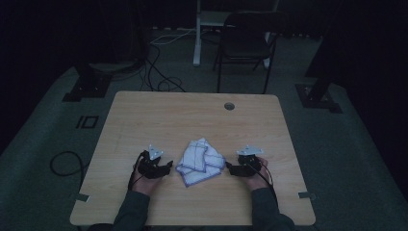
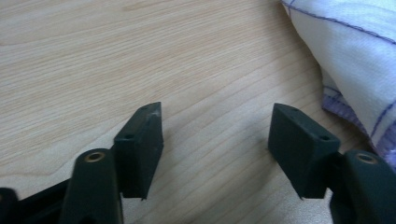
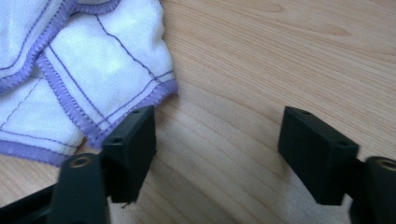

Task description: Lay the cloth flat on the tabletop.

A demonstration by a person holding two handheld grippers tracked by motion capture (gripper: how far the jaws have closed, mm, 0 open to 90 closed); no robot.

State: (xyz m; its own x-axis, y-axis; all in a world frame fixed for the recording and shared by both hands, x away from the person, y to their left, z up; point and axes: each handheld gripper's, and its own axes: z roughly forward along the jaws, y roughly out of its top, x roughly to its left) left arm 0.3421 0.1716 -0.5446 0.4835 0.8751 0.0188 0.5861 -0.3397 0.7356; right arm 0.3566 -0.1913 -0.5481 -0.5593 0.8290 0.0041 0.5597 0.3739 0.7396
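Now the white cloth lies between both grippers, outside their wide, empty jaws.

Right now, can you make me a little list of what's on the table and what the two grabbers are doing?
table: light wooden top with a round hole near the far edge
cloth: white cloth with purple stitching, crumpled, lying between the grippers
left gripper: open, nothing between the jaws, cloth just off to one side
right gripper: open, nothing held, cloth edge beside one jaw
behind the table: a dark chair
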